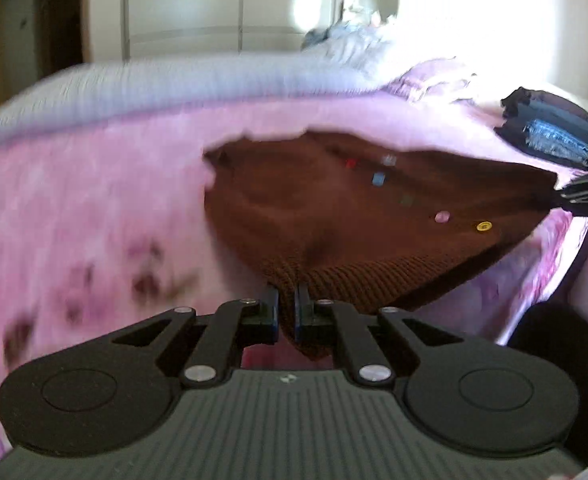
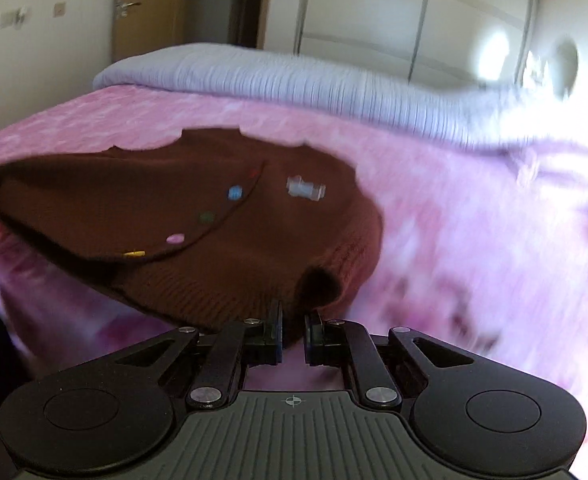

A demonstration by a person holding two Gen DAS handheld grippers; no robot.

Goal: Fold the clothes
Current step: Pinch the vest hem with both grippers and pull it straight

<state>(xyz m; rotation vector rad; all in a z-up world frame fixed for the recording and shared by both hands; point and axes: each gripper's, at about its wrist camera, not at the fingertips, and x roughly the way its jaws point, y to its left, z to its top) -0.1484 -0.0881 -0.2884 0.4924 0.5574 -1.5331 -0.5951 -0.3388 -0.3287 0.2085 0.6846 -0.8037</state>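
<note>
A brown knitted cardigan [image 1: 334, 216] with coloured buttons is stretched just above a pink fleece blanket [image 1: 73, 200] on a bed. My left gripper [image 1: 287, 300] is shut on its ribbed hem at one corner. My right gripper [image 2: 293, 320] is shut on the ribbed hem at the other corner; its tip also shows in the left wrist view [image 1: 582, 192]. The cardigan [image 2: 173, 208] hangs between both grippers, its far part resting on the blanket [image 2: 454, 220]. A white label [image 2: 306, 189] shows inside it.
A stack of folded dark clothes and jeans [image 1: 550, 128] sits at the bed's far right. A lilac garment [image 1: 430, 80] and a grey heap [image 1: 358, 40] lie behind. A grey ribbed cover [image 2: 294, 80] runs along the bed's far side. Wardrobe doors [image 2: 414, 12] and a door [image 2: 133, 4] stand beyond.
</note>
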